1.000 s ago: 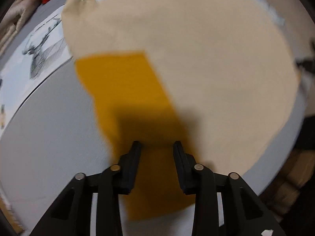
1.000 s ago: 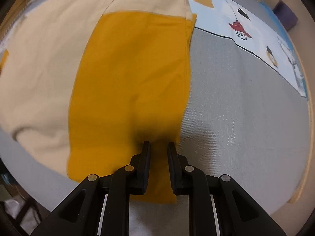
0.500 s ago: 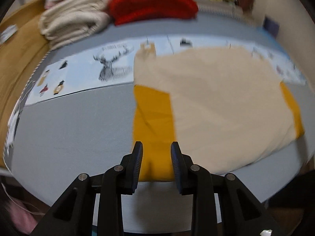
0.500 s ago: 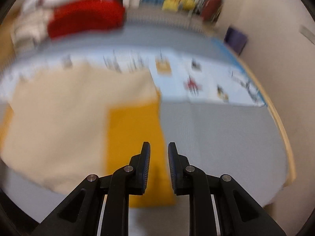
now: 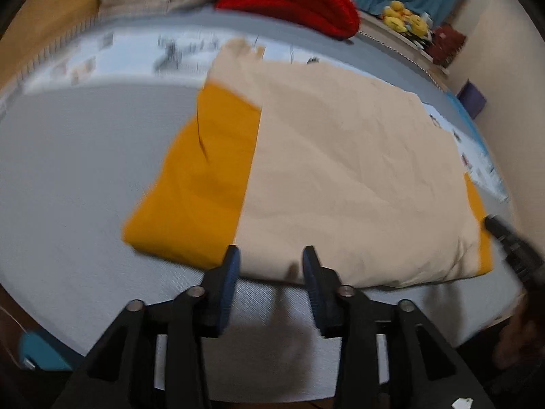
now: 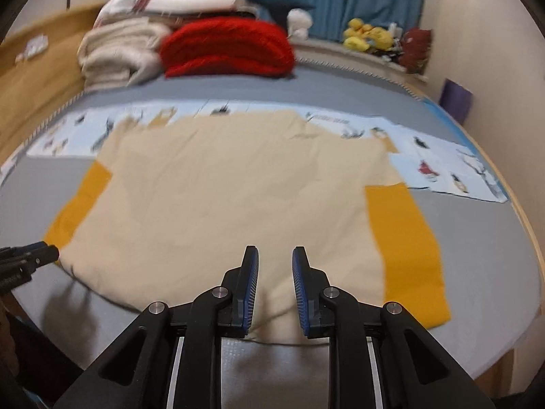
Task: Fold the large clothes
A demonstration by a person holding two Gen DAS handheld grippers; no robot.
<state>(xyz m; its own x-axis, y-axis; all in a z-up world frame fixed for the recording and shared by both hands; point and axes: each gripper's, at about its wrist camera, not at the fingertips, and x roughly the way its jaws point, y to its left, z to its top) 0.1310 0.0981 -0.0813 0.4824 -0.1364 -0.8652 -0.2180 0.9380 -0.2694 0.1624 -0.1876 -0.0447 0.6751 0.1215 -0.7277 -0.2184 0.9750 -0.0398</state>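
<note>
A large cream garment with mustard-yellow sleeves lies flat on the grey bed; it also shows in the right wrist view. Its left sleeve and right sleeve lie folded down along the body. My left gripper is open and empty, just above the garment's near hem. My right gripper is open and empty over the near hem at mid-body. The right gripper's tip shows at the right edge of the left wrist view; the left gripper's tip shows at the left edge of the right wrist view.
A red knit pile and folded cream and white clothes lie at the bed's far end. A light-blue printed strip runs across the bed behind the garment. A wooden bed frame stands at left, a wall at right.
Both grippers have pulled back from the yellow sleeves and swung inward to the garment's near hem. Both have opened wider. The sleeves stay where they lay.
</note>
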